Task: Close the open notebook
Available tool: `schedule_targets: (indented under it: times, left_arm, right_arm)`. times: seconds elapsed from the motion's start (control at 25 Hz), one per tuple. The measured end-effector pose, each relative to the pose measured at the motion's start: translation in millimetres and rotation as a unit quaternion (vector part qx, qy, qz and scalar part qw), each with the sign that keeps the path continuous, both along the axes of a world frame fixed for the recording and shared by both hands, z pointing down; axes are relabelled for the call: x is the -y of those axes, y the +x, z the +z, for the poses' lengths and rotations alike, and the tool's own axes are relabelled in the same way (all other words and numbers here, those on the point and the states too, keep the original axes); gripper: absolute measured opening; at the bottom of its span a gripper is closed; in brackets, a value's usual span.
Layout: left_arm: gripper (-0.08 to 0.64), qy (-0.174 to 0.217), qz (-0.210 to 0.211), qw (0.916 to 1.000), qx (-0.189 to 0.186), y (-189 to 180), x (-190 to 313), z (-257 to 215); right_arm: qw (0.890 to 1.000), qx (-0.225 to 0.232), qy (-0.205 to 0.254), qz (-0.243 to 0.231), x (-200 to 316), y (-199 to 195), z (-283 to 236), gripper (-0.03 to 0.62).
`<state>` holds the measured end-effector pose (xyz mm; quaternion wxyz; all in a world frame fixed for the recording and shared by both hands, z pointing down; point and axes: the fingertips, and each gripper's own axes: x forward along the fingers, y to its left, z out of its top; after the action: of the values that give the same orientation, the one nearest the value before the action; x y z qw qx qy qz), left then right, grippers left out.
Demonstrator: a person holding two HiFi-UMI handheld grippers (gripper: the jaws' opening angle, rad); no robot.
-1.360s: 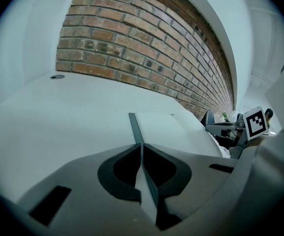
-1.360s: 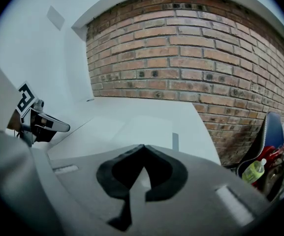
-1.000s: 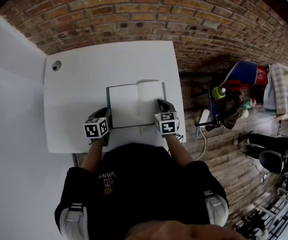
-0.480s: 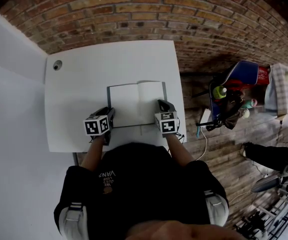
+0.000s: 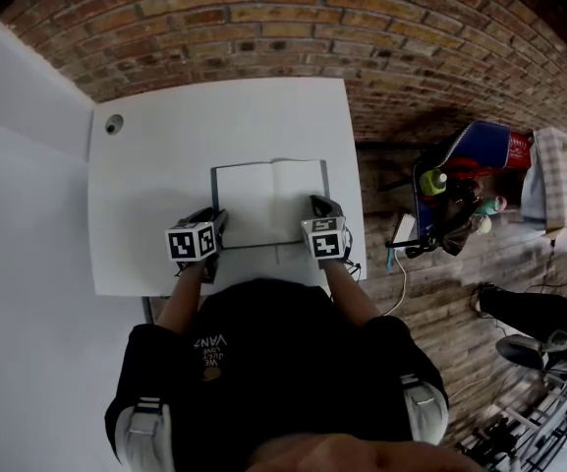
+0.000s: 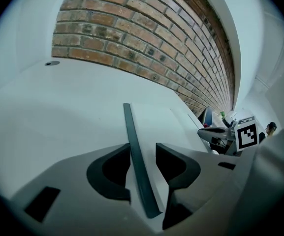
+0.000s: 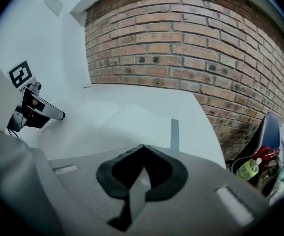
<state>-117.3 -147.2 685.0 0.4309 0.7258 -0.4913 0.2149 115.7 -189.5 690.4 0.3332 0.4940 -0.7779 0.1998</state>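
Observation:
An open notebook [image 5: 268,203] with white pages and a dark cover lies flat on the white table [image 5: 165,165], near its front edge. My left gripper [image 5: 214,226] is at the book's lower left corner. In the left gripper view the jaws [image 6: 142,147] are opening, and the dark cover edge [image 6: 130,127] runs between them with a gap to the pads. My right gripper [image 5: 320,209] is at the lower right corner. There its jaws [image 7: 142,150] meet at the tips, shut on a thin pale sheet of the right-hand pages [image 7: 132,119], which bulge up slightly.
A round cable hole [image 5: 114,124] sits in the table's far left corner. Brick wall runs beyond the far edge. Right of the table, on the floor, stands a blue bag [image 5: 480,150] with bottles. A white wall runs along the left side.

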Motion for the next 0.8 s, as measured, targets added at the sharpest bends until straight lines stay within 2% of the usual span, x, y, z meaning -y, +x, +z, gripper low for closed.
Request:
schedule_targets:
  times: [0.36,0.64,0.8]
  left_arm:
    - [0.172,-0.009,-0.010,0.9999,-0.010,0.1,-0.1,1.0]
    - [0.170,-0.016,-0.051,0.9974,-0.050,0.0,2.9,-0.2]
    - [0.129,-0.028,-0.064,0.9951,-0.070,-1.9,1.4,3.0]
  right_arm:
    - [1.000,-0.010,0.006,-0.001,-0.5,-1.7,0.3,-0.002]
    - [1.000,-0.009,0.003,0.000,0.6,0.6,0.8,-0.002]
    - [1.000,-0.004,0.001,0.002,-0.3,0.5,1.9,-0.002]
